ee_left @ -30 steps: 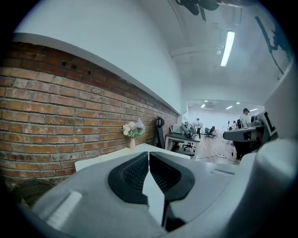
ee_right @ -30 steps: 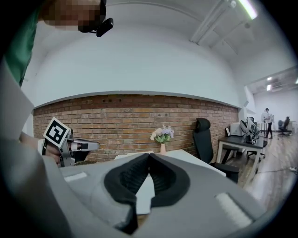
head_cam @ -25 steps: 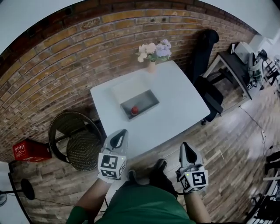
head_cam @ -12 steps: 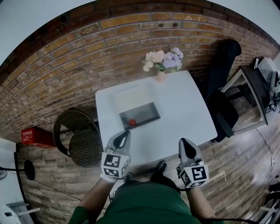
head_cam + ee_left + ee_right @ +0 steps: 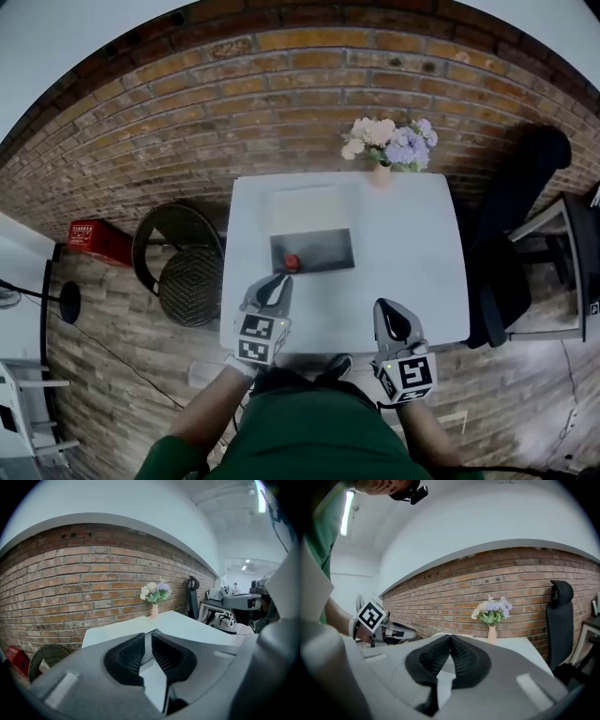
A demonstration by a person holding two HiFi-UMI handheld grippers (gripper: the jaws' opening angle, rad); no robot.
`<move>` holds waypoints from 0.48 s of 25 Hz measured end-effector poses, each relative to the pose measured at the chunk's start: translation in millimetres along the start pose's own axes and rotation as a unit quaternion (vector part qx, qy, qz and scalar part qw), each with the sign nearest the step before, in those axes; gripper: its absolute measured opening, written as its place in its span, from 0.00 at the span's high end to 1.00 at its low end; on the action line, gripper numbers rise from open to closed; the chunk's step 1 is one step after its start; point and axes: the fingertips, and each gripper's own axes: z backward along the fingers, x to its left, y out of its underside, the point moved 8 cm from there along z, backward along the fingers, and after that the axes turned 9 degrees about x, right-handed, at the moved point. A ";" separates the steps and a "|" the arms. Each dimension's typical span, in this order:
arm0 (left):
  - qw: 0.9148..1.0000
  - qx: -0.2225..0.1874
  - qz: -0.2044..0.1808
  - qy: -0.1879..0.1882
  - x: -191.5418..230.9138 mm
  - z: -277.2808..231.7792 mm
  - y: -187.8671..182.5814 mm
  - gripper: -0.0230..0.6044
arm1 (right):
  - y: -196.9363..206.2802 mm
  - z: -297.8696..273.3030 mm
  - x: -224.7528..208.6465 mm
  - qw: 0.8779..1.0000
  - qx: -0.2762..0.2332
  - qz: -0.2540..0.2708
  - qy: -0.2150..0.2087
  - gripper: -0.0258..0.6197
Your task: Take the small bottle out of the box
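A white square table (image 5: 412, 262) stands pushed against a red brick wall (image 5: 281, 103), on a floor of wooden planks (image 5: 112, 356). At its far edge sits a small vase (image 5: 380, 175) of pale pink and lilac flowers (image 5: 389, 142). Near the middle left lies the box (image 5: 328, 253), a shallow dark tray with low walls, and just beyond it a flat pale sheet (image 5: 305, 206). The small bottle (image 5: 292, 262), showing a red top, stands inside the box in its near left corner.

To the table's left is a round wicker chair (image 5: 183, 277), further left a red crate (image 5: 94, 240) at the foot of the wall, and to the right a black office chair (image 5: 511, 248) beside a second desk (image 5: 574, 234).

The person in a green top (image 5: 309, 441) stands at the near edge, both tools held out over the tabletop. The left gripper (image 5: 277, 281) points towards the box, its tips close to the near left corner but not touching it; its jaws stand only a thin slit apart with nothing between them. The right gripper (image 5: 387, 310) hovers over bare table well to the right of the box, jaws pressed together and empty
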 end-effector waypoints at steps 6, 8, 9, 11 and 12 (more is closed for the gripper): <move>0.999 0.035 -0.015 -0.016 5.0 -26.5 8.3 0.73 | 2.9 -3.7 -12.2 1.000 0.021 0.008 -0.011 0.96; 0.999 0.047 -0.022 -0.017 11.2 -37.5 11.2 0.70 | 0.4 -4.0 -11.3 1.000 0.015 0.001 -0.007 0.96; 0.998 0.056 -0.025 -0.013 14.4 -45.2 14.3 0.69 | -1.1 -4.0 -11.2 1.000 0.010 -0.001 -0.002 0.96; 0.996 0.080 -0.032 0.001 20.3 -63.1 21.7 0.64 | -2.1 -2.8 -12.1 1.000 0.007 -0.005 0.011 0.96; 0.995 0.090 -0.038 0.007 23.4 -71.6 25.1 0.61 | -2.6 -1.8 -11.6 1.000 0.007 -0.009 0.018 0.96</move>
